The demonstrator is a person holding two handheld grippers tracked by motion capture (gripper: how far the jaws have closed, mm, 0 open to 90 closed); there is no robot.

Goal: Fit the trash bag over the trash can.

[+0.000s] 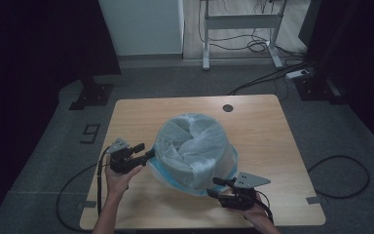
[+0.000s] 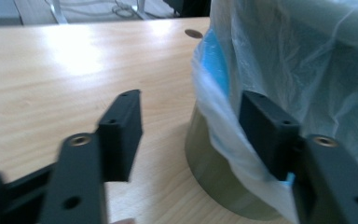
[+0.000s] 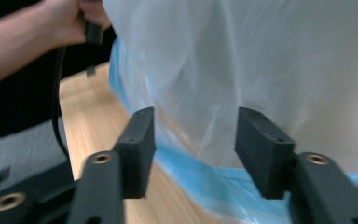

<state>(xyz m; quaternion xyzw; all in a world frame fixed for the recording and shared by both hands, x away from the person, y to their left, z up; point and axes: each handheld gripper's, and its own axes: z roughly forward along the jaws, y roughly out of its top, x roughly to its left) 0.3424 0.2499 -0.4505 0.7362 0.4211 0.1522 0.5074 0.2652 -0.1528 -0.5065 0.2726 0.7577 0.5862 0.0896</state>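
Landmark = round bin (image 1: 195, 161), mid-table, w/ a clear plastic liner bag (image 1: 191, 141) pulled over it; bag has a blue hem (image 1: 168, 178) hanging down round the bin's lower wall.

Left gripper (image 1: 145, 152): at bin's left side, near its base, jaws apart w/ a wide gap. In left gripper view (image 2: 191, 135), one jaw sits vs the hanging bag skirt (image 2: 223, 135), looks touching or just beside it; other jaw over bare table (image 2: 74, 70). Nothing pinched, pads not pressing on film.

Right gripper (image 1: 215, 187): at bin's near-right edge, by the blue hem. Jaws likewise apart. In right gripper view (image 3: 195, 149), bag film (image 3: 242, 60) & blue hem (image 3: 205, 179) lie just beyond & below the gap; can't tell if the tips touch. Not clamped.

Bin olive-ish where wall shows under the bag (image 2: 209, 163).
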